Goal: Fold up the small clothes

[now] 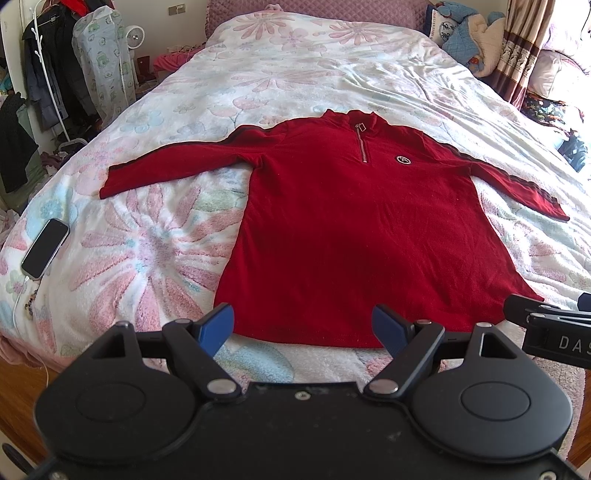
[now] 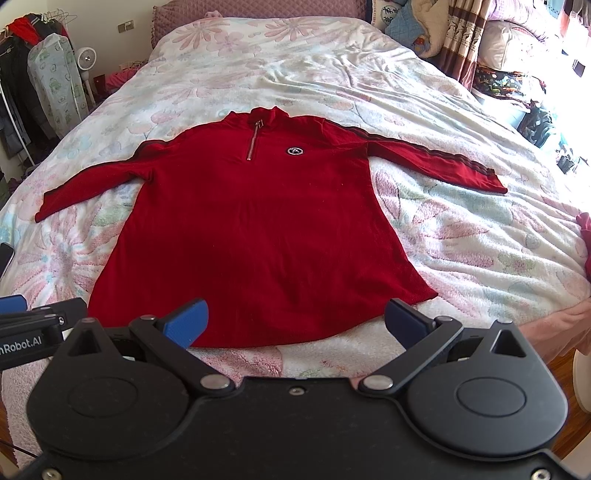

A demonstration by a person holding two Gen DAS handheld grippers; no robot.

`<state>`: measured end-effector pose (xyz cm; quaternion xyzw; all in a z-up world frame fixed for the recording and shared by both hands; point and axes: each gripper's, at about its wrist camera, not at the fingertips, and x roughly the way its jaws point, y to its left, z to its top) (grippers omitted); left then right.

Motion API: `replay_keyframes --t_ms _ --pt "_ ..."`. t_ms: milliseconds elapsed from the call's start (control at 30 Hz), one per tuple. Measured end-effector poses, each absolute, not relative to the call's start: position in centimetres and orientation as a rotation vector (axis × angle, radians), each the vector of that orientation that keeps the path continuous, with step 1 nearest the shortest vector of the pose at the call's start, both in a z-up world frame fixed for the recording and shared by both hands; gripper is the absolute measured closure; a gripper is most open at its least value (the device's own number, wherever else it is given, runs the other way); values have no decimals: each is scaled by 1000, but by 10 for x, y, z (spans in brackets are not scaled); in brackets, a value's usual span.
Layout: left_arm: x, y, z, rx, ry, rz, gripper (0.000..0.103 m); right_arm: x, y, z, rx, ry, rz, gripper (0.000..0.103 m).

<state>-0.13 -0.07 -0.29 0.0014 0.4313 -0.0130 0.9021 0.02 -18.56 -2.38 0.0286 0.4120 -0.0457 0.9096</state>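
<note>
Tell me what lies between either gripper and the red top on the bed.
Nothing visible does. The left gripper and right gripper, both open, face the hem of the red top with only bare blanket between. The phone lies off to the left, clear of the top.

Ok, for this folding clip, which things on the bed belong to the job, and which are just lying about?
Part of the job:
- red zip-neck top, spread flat, sleeves out
- left tool, open at the hem
- right tool, open at the hem

Just lying about:
- phone with cable, on the floral blanket
- coat rack
- small fan
- curtain
</note>
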Motion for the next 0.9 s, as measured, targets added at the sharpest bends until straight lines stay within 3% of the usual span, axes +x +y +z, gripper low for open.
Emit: replay_keyframes --t_ms 600,900 --pt "12 1 -8 -9 884 -42 19 9 -192 -35 73 855 -103 0" --pt "53 48 -2 -157 691 -78 19 44 -193 -22 36 616 -28 0"
